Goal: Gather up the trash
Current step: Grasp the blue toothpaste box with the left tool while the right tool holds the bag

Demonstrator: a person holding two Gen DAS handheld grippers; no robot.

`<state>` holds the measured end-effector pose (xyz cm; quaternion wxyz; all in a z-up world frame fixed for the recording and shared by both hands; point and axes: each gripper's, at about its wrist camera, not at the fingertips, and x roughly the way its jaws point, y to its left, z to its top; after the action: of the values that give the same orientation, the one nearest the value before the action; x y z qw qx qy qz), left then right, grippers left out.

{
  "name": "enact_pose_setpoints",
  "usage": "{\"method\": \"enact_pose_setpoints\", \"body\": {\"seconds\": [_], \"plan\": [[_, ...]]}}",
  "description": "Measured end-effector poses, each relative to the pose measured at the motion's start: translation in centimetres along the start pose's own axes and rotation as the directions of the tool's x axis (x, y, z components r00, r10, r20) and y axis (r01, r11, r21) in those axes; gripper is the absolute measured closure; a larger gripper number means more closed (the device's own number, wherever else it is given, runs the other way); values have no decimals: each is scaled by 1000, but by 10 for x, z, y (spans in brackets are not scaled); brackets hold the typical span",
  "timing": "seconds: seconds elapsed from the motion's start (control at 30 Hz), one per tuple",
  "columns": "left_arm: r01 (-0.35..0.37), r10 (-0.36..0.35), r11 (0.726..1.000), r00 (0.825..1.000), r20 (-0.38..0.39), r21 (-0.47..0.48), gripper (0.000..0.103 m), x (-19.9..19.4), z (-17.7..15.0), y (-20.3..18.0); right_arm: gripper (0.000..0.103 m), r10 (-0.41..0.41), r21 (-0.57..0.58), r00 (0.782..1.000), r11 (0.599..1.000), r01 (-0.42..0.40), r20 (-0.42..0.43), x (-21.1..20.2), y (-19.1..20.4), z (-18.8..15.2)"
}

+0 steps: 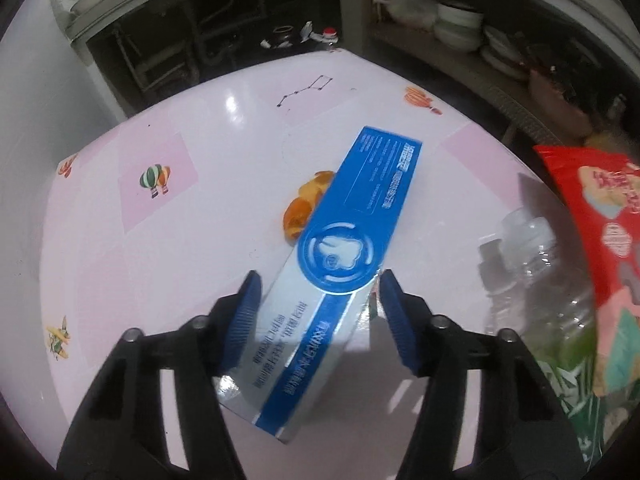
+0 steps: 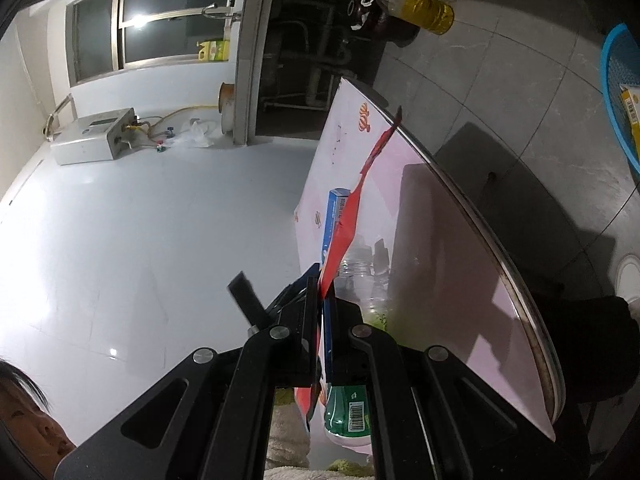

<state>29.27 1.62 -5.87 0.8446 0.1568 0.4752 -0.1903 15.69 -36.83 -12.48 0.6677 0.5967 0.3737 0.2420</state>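
Pink tablecloth point(image 1: 160, 240) with small balloon and aeroplane prints is spread over a round table, and dark kitchen shelves with bowls point(image 1: 460, 24) are seen at the far side. On the cloth, a blue and silver carton point(image 1: 340, 248) is laid at a slant, its near end between the fingers of the left gripper point(image 1: 320, 312). The jaws are held moderately wide; the blue pads point(image 1: 244, 312) are placed on both sides of the carton, but a firm press on it cannot be told. Orange peel point(image 1: 304, 204) is seen just beside the carton, on its left, partly hidden under its edge. To the right, a clear plastic bottle point(image 1: 520, 256) with a green label is laid on the cloth, and a red snack bag point(image 1: 600, 240) is seen over it.

In the right wrist view, the right gripper point(image 2: 322, 292) is closed on the red snack bag point(image 2: 348, 224), which is held edge-on and raised over the table point(image 2: 460, 280). The carton point(image 2: 334, 216) and the bottle point(image 2: 360, 272) are seen behind it. On the grey tiled floor, a blue mesh basket point(image 2: 620, 92) is placed at the far right.
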Motion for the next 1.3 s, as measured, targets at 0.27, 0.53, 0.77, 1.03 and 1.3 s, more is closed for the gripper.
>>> {"method": "enact_pose_setpoints", "body": {"seconds": [0.27,0.53,0.77,1.03,1.3], "plan": [[-10,10,1000,1000,5,12,52,-6,-5,-10,100,42,-15,999,999,-42,7,-6,6,1],[34,-27,995,997,71,-98,57,-37,-13,0,100,67,-51,998,997,-66,20,-15,20,0],[109,-84,976,987,135,-188,103,-64,-20,10,100,84,-85,996,993,-80,38,-26,34,-3],[129,-107,970,988,115,-207,82,-63,-27,13,100,90,-102,995,991,-84,51,-39,37,-7],[91,-92,993,996,-16,-74,35,-24,-23,-16,100,91,-86,994,993,-86,66,-43,34,-7]]}}
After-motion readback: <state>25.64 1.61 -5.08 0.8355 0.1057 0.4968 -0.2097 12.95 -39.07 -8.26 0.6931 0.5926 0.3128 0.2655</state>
